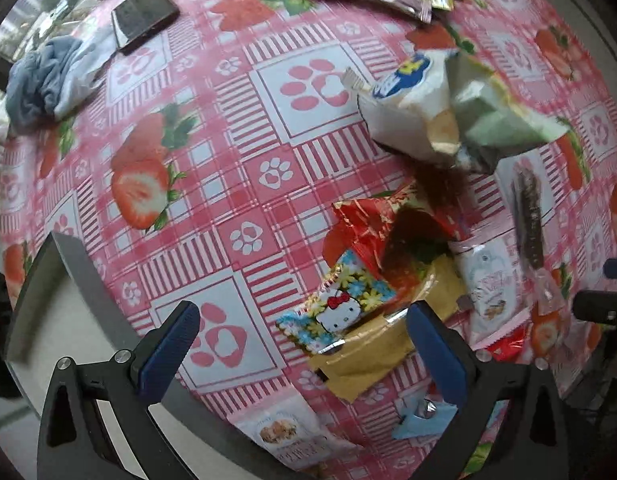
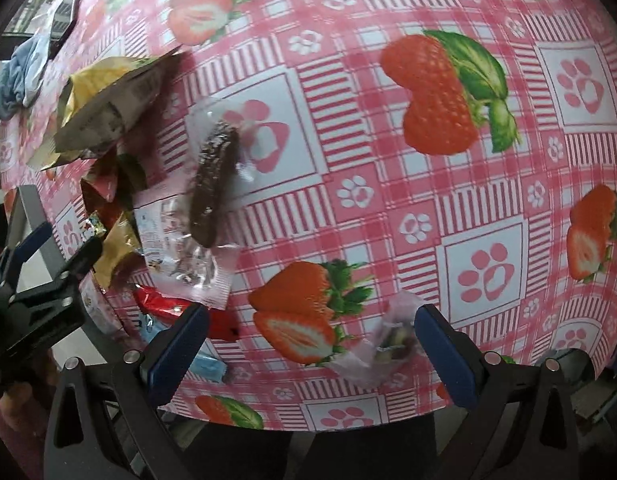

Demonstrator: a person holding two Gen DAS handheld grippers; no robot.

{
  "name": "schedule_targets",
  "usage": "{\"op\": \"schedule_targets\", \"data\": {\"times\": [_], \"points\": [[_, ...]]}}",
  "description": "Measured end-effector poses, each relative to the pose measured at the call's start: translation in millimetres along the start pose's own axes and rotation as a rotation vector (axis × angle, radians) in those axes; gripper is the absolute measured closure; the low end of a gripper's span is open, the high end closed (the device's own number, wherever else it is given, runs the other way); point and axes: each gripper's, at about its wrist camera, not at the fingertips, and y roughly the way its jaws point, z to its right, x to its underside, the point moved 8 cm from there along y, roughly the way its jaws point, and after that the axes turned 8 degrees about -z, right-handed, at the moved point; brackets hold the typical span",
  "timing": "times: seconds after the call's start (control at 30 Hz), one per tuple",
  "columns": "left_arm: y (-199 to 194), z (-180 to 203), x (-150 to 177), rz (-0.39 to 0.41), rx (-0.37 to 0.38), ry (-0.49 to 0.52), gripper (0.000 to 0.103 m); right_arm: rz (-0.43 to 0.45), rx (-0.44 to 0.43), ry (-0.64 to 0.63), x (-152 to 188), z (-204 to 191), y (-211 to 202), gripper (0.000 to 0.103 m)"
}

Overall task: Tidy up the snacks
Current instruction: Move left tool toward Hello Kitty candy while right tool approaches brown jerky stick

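Below us, the surface point(image 1: 236, 184) wears a pink checked cloth printed with strawberries and paw marks; our left claw point(image 1: 304, 344) hangs open above a heap of snack packets point(image 1: 388, 264), a cartoon-cat packet point(image 1: 336, 312) lying between its fingers; our right claw point(image 2: 312, 350) gapes open over bare cloth, a clear small wrapper point(image 2: 380, 340) just inside it; a phone point(image 1: 142, 16) and a blue cloth point(image 1: 44, 80) sit at the far edge.
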Motion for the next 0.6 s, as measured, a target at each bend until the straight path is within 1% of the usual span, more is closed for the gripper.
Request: {"op": "schedule_targets", "data": {"times": [0.03,0.07,0.1,0.13,0.17,0.23,0.3,0.33,0.37,0.4,0.43,0.5,0.53,0.6], "points": [[2.2,-4.4,-5.1,0.0,-0.004,-0.009,0.0,0.002,0.0,-0.005,1.7,-6.1,-1.7,0.0],[4.1,-8.5,-8.2,-0.002,-0.004,-0.028,0.0,-0.003,0.008,-0.002,-10.9,-0.4,-10.4,0.0],[8.7,-14.5,-8.1,-0.004,-0.011,-0.057,0.0,0.0,0.009,-0.003,-9.5,-7.3,-13.2,0.0],[18.2,-22.8,-5.9,-0.004,-0.017,-0.086,0.0,-0.008,0.024,0.005,-17.9,-12.9,-17.0,0.0],[20.3,-34.9,-8.7,-0.004,-0.018,-0.133,0.0,-0.014,0.038,0.01,-22.3,-10.2,-18.8,0.0],[27.1,-60.0,-9.2,-0.017,0.0,-0.212,0.0,-0.014,0.043,0.012,-25.2,-19.4,-22.7,0.0],[30.6,-74.1,-11.8,-0.024,0.031,-0.251,0.0,-0.023,0.059,0.025,-45.3,-21.2,-33.5,0.0],[29.9,-79.5,-13.0,-0.013,0.04,-0.253,0.0,-0.024,0.06,0.032,-50.0,-24.9,-36.6,0.0],[29.8,-87.2,-10.1,0.004,0.047,-0.242,0.0,-0.032,0.073,0.043,-61.8,-22.7,-41.4,0.0],[27.1,-88.2,-11.5,0.018,0.048,-0.223,0.0,-0.03,0.07,0.051,-65.2,-28.1,-43.3,0.0],[24.7,-85.7,-4.0,0.026,0.048,-0.206,0.0,-0.033,0.074,0.057,-71.0,-28.3,-46.0,0.0],[18.8,-76.0,1.1,0.031,0.043,-0.135,0.0,-0.04,0.08,0.07,-80.4,-31.6,-49.1,0.0],[14.7,-68.5,9.4,0.03,0.03,-0.103,0.0,-0.041,0.08,0.072,-82.4,-34.1,-50.6,0.0],[17.4,-57.1,12.0,0.027,0.007,-0.026,0.0,-0.044,0.086,0.075,-88.7,-36.7,-53.3,0.0]]}}
